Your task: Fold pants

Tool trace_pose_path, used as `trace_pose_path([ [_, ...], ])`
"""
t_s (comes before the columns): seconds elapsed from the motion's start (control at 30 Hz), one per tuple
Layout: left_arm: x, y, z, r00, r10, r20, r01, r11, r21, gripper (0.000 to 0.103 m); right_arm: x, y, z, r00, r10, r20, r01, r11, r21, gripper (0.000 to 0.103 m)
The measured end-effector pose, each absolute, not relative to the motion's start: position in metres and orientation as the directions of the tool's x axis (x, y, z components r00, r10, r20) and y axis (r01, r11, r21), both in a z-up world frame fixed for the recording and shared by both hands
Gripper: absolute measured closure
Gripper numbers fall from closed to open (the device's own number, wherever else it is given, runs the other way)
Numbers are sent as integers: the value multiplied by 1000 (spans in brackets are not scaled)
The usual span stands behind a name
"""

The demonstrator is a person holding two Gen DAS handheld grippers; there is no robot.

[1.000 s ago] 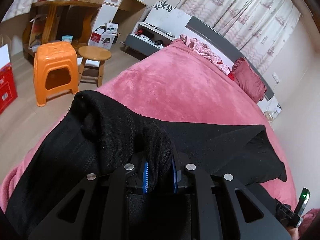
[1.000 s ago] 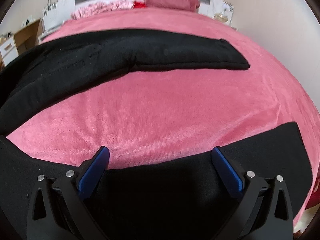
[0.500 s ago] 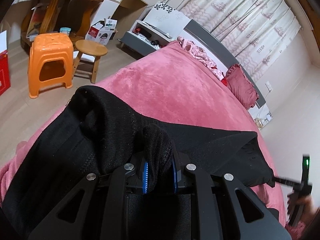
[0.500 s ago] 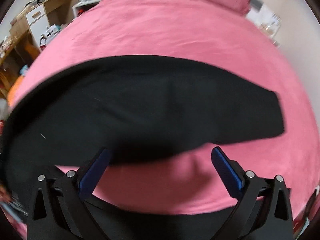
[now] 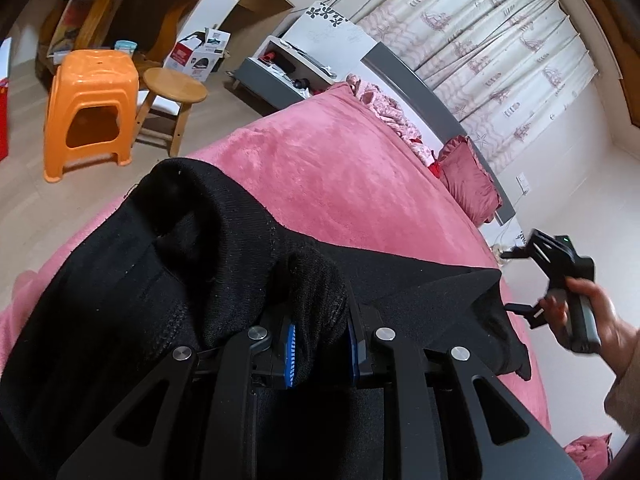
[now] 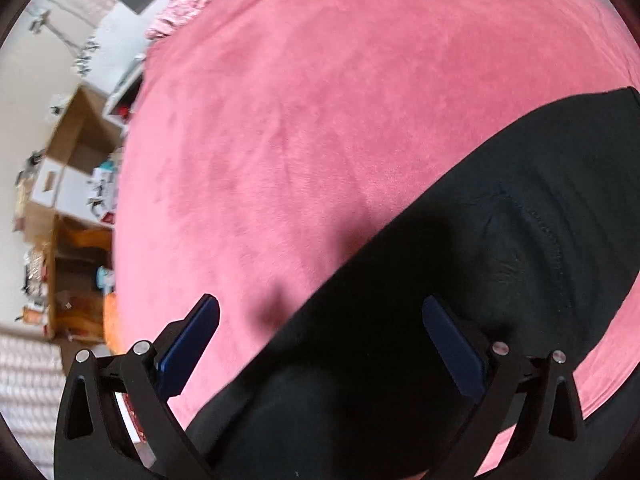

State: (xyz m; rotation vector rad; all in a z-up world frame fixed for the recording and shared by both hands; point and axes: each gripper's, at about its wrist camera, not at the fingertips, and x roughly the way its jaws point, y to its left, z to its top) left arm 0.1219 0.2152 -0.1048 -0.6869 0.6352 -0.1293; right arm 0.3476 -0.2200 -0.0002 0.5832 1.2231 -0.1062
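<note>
The black pants (image 5: pixel 248 280) lie across the pink bedspread (image 5: pixel 340 168), bunched high right in front of my left gripper (image 5: pixel 320 354) and running off flat toward its right, where the far edge ends in a folded point. My left gripper pinches a thick roll of the black knit between its blue pads (image 5: pixel 290 356); its jaws have just eased slightly apart, yet the cloth still fills the gap and both pads press on it.

My right gripper (image 6: pixel 320 354) stands with its jaws spread wide and nothing between them. Below it and to its right is a flat stretch of the same pants, a stitched seam showing in the cloth; to its left and ahead is bare pink bedspread. In the left wrist view this gripper shows at the far right, gripped by a hand (image 5: pixel 592 312), just beyond the pants' pointed edge.

Further out from my left gripper, ahead and to the left, an orange plastic stool (image 5: pixel 90 108) stands on the floor with a round wooden stool (image 5: pixel 174 86) just beside it. Ahead and to the right, a dark red pillow (image 5: pixel 468 180) rests at the head of the bed.
</note>
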Motion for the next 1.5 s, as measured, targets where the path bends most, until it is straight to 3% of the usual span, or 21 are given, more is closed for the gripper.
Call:
trace_pose_path([
  [0.07, 122, 216, -105, 806, -319, -499, -88, 770, -633, 84, 351, -219, -7, 337, 186, -923, 400, 859, 319, 5],
  [0.1, 122, 216, -106, 806, -323, -496, -86, 765, -638, 84, 351, -219, -10, 334, 165, -928, 406, 863, 300, 19],
  [0.13, 123, 217, -106, 807, -328, -492, -83, 760, -644, 84, 348, -220, -14, 327, 157, -932, 407, 867, 288, 46],
  [0.17, 123, 218, -107, 807, -333, -487, -81, 756, -650, 84, 345, -222, -18, 317, 170, -933, 403, 866, 295, 58],
  [0.2, 124, 218, -108, 808, -337, -484, -79, 752, -654, 84, 342, -224, -22, 309, 190, -932, 397, 865, 308, 69],
  [0.3, 124, 219, -109, 808, -343, -479, -76, 746, -662, 84, 333, -232, -19, 345, 238, -908, 344, 868, 358, 83],
  [0.53, 123, 229, -105, 806, -368, -463, -76, 712, -698, 84, 290, -247, 12, 413, 296, -862, 257, 869, 422, 87],
  [0.67, 104, 252, -83, 848, -384, -366, -65, 609, -790, 84, 252, -258, 30, 460, 340, -820, 221, 851, 477, 88],
  [0.83, 80, 267, -55, 864, -392, -315, -19, 601, -799, 84, 182, -264, 61, 558, 402, -726, 112, 831, 545, 88],
  [1.0, 49, 274, -65, 821, -433, -371, -61, 580, -812, 84, 94, -258, 63, 613, 418, -670, 28, 836, 548, 88],
  [1.13, 29, 291, -63, 831, -425, -359, -90, 533, -841, 84, 27, -251, 43, 622, 440, -648, 9, 823, 568, 88],
  [1.47, 2, 296, -71, 782, -407, -472, -192, 563, -804, 84, -22, -258, -42, 478, 461, -748, 92, 821, 564, 86],
  [1.5, 2, 294, -71, 777, -403, -484, -200, 572, -796, 78, -21, -258, -43, 477, 466, -745, 83, 820, 566, 85],
])
